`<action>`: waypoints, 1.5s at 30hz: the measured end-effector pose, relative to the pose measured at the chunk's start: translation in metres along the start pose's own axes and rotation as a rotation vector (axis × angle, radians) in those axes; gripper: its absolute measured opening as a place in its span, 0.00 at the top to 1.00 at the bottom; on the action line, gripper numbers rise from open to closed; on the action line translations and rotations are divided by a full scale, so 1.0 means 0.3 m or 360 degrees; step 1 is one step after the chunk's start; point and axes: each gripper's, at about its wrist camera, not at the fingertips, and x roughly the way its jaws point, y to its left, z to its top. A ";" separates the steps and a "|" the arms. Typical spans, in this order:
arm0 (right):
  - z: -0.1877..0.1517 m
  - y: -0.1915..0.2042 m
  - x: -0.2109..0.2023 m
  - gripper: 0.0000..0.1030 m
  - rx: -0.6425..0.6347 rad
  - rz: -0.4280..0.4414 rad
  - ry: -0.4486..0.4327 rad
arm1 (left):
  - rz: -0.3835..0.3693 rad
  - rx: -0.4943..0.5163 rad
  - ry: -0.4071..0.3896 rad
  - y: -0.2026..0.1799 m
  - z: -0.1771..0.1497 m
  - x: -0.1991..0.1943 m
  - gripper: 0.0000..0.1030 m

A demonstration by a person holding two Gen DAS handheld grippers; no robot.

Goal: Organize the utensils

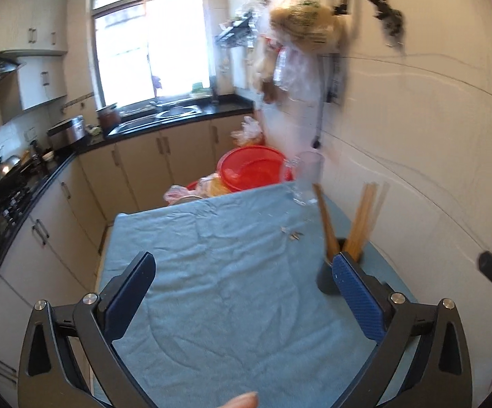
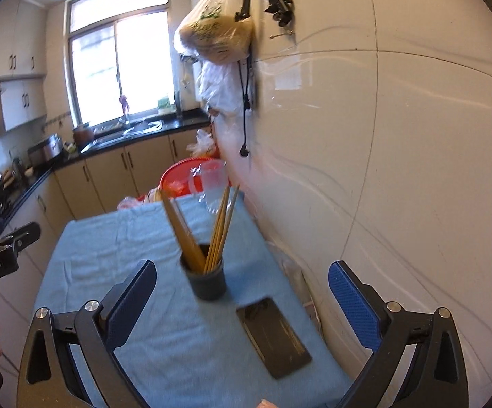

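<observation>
Left wrist view: the left claw (image 1: 242,272) stands with its fingers wide apart and nothing between them, hanging over the blue cloth (image 1: 212,272) that covers the tabletop (image 1: 104,238). Its right finger (image 1: 356,292) overlaps the lower part of a dark utensil cup (image 1: 327,280) in this picture; contact cannot be told. The cup stands upright near the cloth's right edge, close to the white tiled wall (image 1: 416,136), and holds wooden chopsticks (image 1: 365,210) that lean apart in two bunches. A few small metal bits (image 1: 292,233) lie on the cloth just beyond the cup. At the far end of the tabletop a clear glass pitcher (image 1: 305,176) stands beside a red plastic basin (image 1: 252,170). Part of the other tool shows at the right edge.

Right wrist view: the right claw (image 2: 241,272) is likewise spread wide and empty. The same cup (image 2: 207,278) sits on the cloth (image 2: 110,255) between its fingers but further off, touched by neither, with the chopsticks (image 2: 218,227) upright inside. A dark flat phone (image 2: 273,336) lies face up on the cloth just near the cup, towards the wall (image 2: 416,170). The pitcher (image 2: 212,183) and basin (image 2: 178,176) stand beyond. Plastic bags (image 2: 212,34) hang on the wall above, and a window (image 2: 116,68) lights the kitchen sink counter (image 2: 137,136) behind.
</observation>
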 end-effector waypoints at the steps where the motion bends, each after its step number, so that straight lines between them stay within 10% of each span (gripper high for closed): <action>1: -0.012 0.001 -0.008 0.00 0.0011 0.0001 0.0011 | -0.0004 0.0031 0.0000 -0.014 -0.012 -0.006 0.00; 9: -0.063 0.012 -0.053 0.00 0.0057 -0.0014 0.0055 | -0.0010 0.0263 0.0082 -0.082 -0.086 -0.029 0.00; 45: -0.096 0.070 -0.026 0.00 -0.0030 0.0054 0.0144 | -0.0149 0.0242 0.0194 -0.062 -0.145 0.008 0.00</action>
